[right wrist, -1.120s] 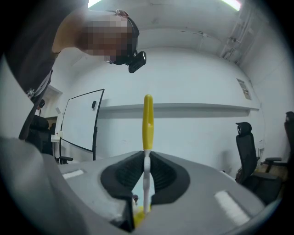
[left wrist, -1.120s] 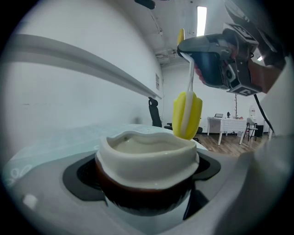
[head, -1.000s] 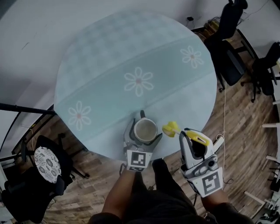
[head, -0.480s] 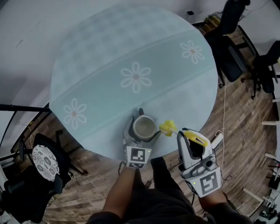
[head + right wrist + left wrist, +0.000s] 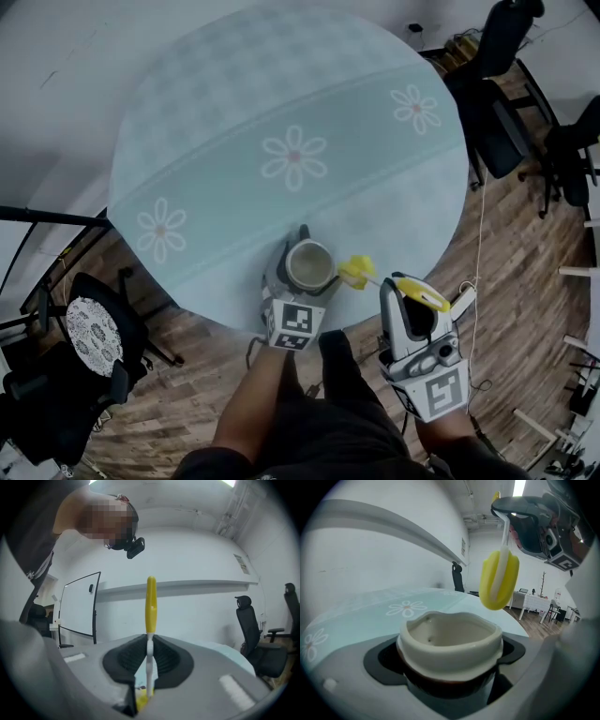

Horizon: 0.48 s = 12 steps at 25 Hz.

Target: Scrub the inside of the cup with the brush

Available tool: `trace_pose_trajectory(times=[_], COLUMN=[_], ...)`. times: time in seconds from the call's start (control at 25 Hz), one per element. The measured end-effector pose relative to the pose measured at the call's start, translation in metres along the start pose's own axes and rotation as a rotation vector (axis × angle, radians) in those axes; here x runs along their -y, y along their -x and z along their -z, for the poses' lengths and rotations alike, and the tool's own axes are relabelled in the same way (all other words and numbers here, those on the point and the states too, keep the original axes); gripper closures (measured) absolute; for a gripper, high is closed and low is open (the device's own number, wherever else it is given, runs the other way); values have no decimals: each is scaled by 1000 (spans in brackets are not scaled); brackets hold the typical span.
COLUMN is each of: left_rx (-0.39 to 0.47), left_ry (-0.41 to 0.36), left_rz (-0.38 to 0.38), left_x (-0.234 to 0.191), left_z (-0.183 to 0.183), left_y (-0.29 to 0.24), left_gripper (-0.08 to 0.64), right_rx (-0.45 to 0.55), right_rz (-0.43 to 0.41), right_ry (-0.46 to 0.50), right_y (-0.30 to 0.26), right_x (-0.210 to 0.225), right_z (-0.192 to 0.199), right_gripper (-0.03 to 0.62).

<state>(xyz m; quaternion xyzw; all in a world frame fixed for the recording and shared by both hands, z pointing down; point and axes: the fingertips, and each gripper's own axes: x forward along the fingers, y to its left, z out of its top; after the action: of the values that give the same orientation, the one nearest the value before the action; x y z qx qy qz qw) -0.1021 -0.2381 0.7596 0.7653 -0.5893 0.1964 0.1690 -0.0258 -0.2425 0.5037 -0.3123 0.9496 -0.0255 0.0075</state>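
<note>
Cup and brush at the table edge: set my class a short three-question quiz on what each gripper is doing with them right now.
1. True or false: the yellow head of the brush is down inside the cup.
2. What is the left gripper shut on? A. the cup B. the brush C. nothing
3. Fill in: the right gripper has its jaws shut on the brush's thin ____.

Key: 1 false, the head hangs outside the cup, above and to one side of its rim. 2 A. 3 handle.
</note>
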Motion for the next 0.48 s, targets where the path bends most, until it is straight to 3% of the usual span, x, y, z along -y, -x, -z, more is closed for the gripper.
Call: trace_pose_trajectory(times=[0.24, 0.48], left_rx=[-69, -85], left_ry=[-16, -17], left_rz=[-28, -53], left_x=[4, 7], left_z=[9, 14], left_y=[7, 16], left_gripper=[-8, -8], right_rx=[24, 41], right_rz=[11, 9], right_ry=[0, -2], right_y=[7, 13], right_x=[4, -4], right_z=[-14, -24], right_gripper=[553, 553])
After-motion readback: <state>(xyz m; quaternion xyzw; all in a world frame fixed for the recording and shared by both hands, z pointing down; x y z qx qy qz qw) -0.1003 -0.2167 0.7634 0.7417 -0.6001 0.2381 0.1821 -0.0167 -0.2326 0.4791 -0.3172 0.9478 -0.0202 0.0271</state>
